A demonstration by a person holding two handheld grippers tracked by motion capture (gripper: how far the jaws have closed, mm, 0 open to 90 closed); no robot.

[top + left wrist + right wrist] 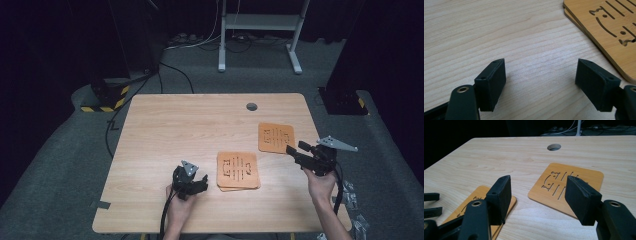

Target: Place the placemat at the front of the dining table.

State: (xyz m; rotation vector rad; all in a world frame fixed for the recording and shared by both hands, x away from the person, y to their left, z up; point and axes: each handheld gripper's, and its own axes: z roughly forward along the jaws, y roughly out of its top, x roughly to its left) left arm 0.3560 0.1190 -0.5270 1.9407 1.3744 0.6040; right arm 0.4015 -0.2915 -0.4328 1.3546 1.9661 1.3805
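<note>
Two thin orange wooden boards with cut-out slots lie stacked [238, 170] near the table's front middle; their two layered edges [609, 30] show in the left gripper view. A single matching board [276, 137] lies to the right and farther back. My left gripper [201, 182] rests low, just left of the stack, open over bare wood [541, 65]. My right gripper [292, 150] hovers at the single board's near right corner, pointing left, open and holding nothing [539, 180]. That board [559, 185] lies beyond its jaws, with the stack [475, 195] at lower left.
A round cable hole [251, 106] sits in the table's far middle [554, 147]. On the floor behind stand a white metal frame [260, 22], cables and a base with yellow-black tape [107, 97]. Small clear packets [352, 200] lie on the floor at right.
</note>
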